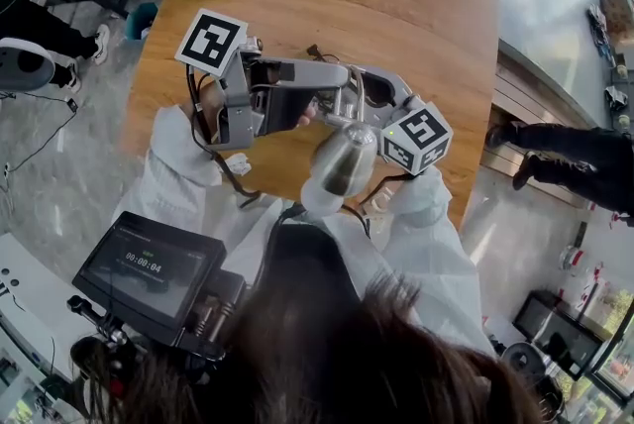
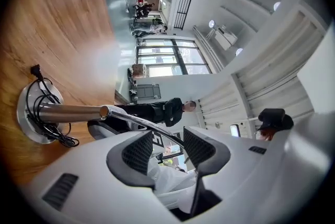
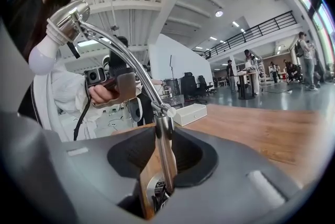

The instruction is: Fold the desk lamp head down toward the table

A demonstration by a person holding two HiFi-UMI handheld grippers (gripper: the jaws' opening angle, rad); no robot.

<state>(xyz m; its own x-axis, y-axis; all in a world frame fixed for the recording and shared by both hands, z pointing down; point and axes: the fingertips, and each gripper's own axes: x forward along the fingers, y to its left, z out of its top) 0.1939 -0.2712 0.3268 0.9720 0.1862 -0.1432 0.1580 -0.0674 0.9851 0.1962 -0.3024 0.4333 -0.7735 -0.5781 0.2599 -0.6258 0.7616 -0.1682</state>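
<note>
The post (image 3: 164, 139) is clenched in the jaws of the right gripper (image 3: 162, 150), so the base (image 2: 20, 109) is kept planted on the table (image 1: 396, 6). The curved arm (image 2: 135, 122) is straddled, unpinched, by the 2 released jaws of the left gripper (image 2: 165, 144), ready for leverage. The lamp head (image 1: 344, 159) is seen high, unfolded.

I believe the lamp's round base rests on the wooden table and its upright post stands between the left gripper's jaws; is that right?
Not quite: the upright post stands between the jaws of the right gripper, closed on it, as the right gripper view shows. The left gripper is open at the curved arm. The round base does rest on the wooden table.
</note>
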